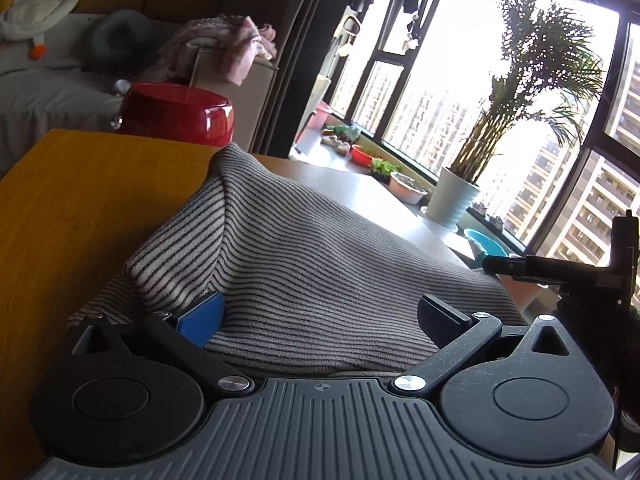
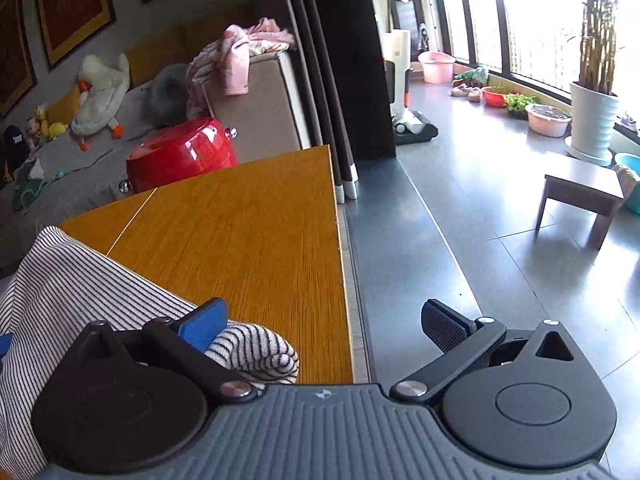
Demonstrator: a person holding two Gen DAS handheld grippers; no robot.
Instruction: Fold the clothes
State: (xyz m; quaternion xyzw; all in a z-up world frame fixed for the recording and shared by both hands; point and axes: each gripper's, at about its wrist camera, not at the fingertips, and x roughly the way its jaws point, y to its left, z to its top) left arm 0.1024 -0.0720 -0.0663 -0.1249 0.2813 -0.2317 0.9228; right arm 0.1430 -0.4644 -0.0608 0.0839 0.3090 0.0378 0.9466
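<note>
— Well, how do the tongs stand?

— Both are spread wide. The left gripper (image 1: 322,318) has its blue pad (image 1: 202,318) tucked against the striped garment (image 1: 288,248) and its black pad (image 1: 442,320) resting on the cloth further right, but nothing is pinched between them. The right gripper (image 2: 324,324) is the same: its blue finger touches a rolled edge of the striped garment (image 2: 256,354), while its black finger hangs past the table's right edge, over the floor (image 2: 500,260).

— So neither one grips the cloth?

— No, as far as the views show. The fabric lies loose between and beside the fingers.

— And where is the garment?

— It sits on the near part of the wooden table (image 2: 248,240), heaped up. From the left wrist it rises in a tented ridge toward the far side; from the right wrist it bunches at the near left, with a thick rolled hem by the blue pad.

— How far along is the folding, then?

— Early or mid-way, by the look of it. The cloth is doubled in places but humped and uneven, not a flat tidy stack. It likely needs smoothing and at least one more fold.

— Anything else nearby?

— Beyond the table's far edge stands a red suitcase (image 2: 182,156), then a sofa with a plush goose (image 2: 102,94). To the right, a potted palm (image 1: 456,196) stands by the window.
</note>
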